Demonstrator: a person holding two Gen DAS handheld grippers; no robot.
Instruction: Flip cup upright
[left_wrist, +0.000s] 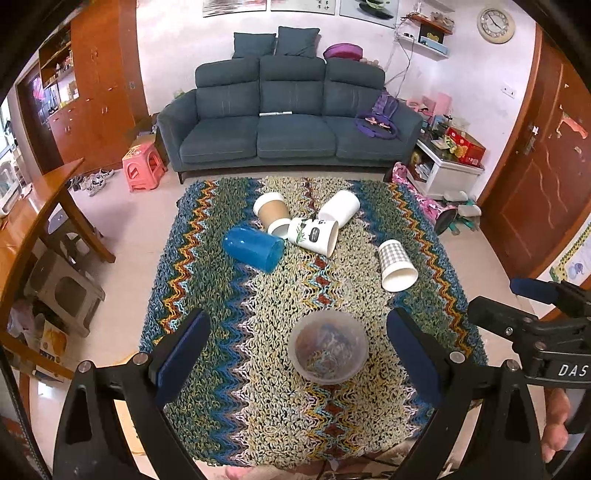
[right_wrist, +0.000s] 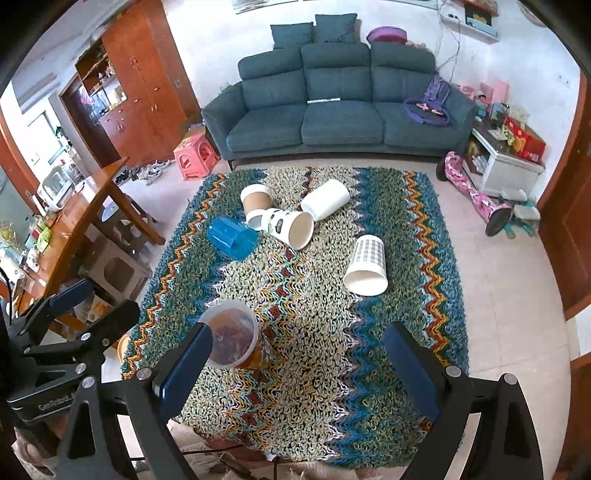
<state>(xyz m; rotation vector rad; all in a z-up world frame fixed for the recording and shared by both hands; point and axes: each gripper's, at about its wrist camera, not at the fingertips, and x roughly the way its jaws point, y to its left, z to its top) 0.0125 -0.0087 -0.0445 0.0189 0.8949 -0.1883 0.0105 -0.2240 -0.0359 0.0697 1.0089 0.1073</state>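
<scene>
Both wrist cameras look down and forward over the zigzag rug toward the sofa. The left view sits left of the right one, and both share rug and sofa.

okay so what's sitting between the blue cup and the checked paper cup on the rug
Only bare rug lies on the direct line between the blue cup and the checked cup. The printed white cup lies just behind that line. Both wrist views show this.

The zigzag cover over the bench is rough, loopy yarn, matt throughout. The clear cup looks like frosted, translucent plastic; the blue cup is glossy plastic. The checked cup and brown-sleeved cup look like matt paper
</scene>
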